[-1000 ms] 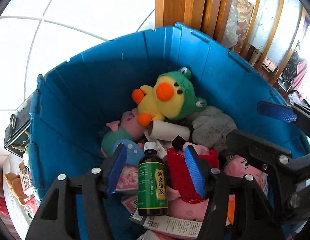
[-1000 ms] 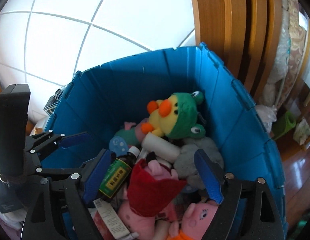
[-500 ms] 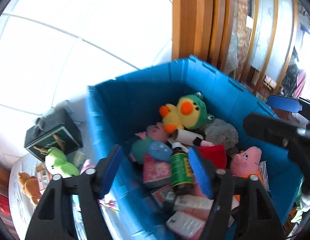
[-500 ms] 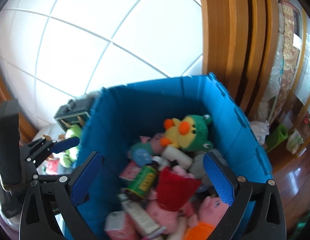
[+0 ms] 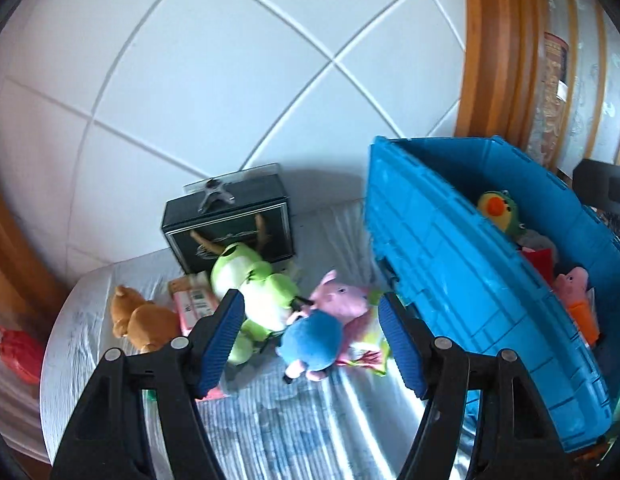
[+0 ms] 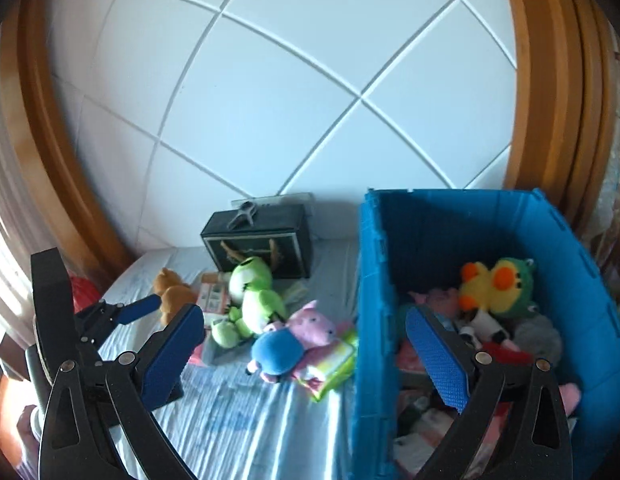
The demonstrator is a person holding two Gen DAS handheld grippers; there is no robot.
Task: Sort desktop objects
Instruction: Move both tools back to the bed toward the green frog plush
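A white wall [image 6: 270,100] with diagonal grooves fills the background, framed by curved wooden trim [image 6: 549,80] on both sides. Below it lies a table [image 5: 302,420] under a pale striped cloth. On its right side stands a big blue bin [image 6: 449,232], already holding soft toys: a yellow and green duck [image 6: 497,284] near the back wall, a grey plush [image 6: 539,334] beside it, pink pig toys [image 5: 575,284] and some boxes lower down, blurred.

Left of the bin, against the wall, stands a black box [image 5: 230,224] with a metal clip on top. In front of it lie the things still on the table: a green frog toy [image 5: 254,284] leaning on the box, a pink pig toy in blue clothes [image 5: 321,328] touching the frog's leg, a brown bear [image 5: 140,316] further left, a pink carton [image 5: 192,300] between bear and frog, and a green and yellow packet [image 6: 333,364] under the pig, just beside the bin's wall. A red thing [image 5: 18,352] sits at the table's left edge; what it is cannot be told.

The left gripper [image 5: 310,336] points down at the pig and frog, jaws about half apart, nothing gripped. The right gripper [image 6: 306,352] hangs over the bin's left wall, jaws spread wide and empty, one finger over the table, the other over the bin. The left gripper's blue pad [image 6: 140,306] shows at the right camera's left edge.
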